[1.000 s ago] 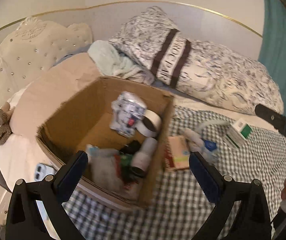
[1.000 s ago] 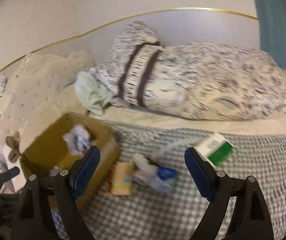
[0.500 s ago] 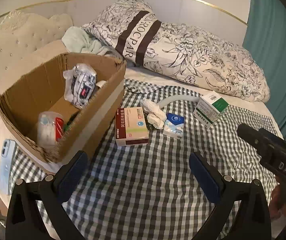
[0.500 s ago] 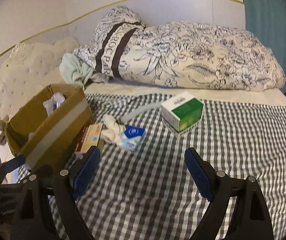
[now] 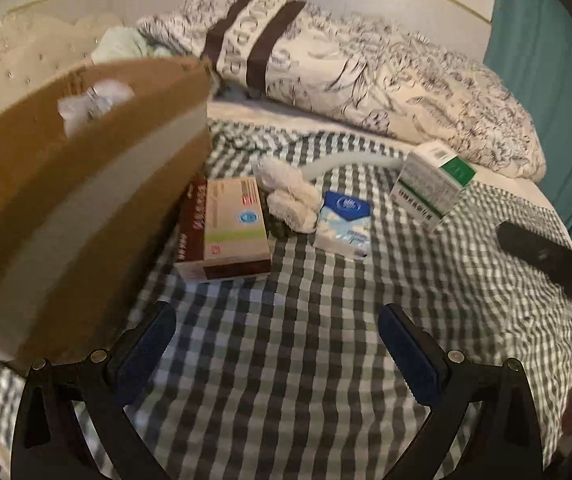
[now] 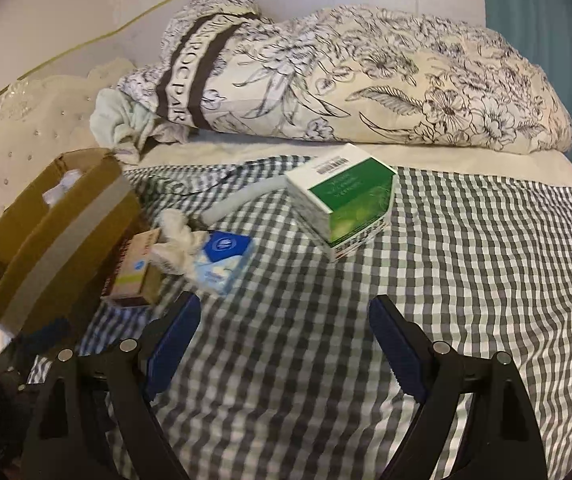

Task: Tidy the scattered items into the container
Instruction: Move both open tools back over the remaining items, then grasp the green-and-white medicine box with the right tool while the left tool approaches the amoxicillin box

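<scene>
Both the left gripper (image 5: 275,348) and right gripper (image 6: 286,344) hung with jaws spread, empty, above the checked blanket (image 6: 466,280). Beyond lay a brown box (image 5: 225,228), white cloth (image 5: 290,196), blue packet (image 5: 344,220) and green carton (image 6: 346,204), beside the cardboard box (image 5: 65,200).

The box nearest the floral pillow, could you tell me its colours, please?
White and green box, clearest in the right wrist view.

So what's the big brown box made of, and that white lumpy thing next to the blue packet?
The box looks like plain matte cardboard, brown with raw edges and a grey tape strip. The white lump seems to be soft, crumpled cloth or tissue; I can't tell which.
</scene>
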The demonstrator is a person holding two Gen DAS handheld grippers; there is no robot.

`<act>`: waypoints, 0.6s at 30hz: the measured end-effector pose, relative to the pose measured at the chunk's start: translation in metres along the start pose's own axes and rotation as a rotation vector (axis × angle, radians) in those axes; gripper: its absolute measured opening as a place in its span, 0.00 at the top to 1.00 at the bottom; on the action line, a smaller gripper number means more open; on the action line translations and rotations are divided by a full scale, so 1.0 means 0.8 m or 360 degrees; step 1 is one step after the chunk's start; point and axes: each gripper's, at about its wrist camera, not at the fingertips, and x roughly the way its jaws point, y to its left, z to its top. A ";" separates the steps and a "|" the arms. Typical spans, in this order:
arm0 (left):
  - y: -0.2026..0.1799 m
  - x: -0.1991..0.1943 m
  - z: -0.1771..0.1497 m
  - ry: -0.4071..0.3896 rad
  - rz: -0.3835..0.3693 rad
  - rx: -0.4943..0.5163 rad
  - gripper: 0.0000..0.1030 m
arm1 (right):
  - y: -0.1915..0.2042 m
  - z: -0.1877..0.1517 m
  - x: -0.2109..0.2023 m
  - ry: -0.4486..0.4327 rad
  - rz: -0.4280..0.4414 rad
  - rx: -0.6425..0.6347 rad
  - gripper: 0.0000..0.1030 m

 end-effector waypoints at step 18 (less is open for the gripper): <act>0.042 0.102 0.022 0.0081 0.0005 -0.0188 0.00 | -0.049 0.097 0.093 0.0124 -0.0113 -0.0215 0.16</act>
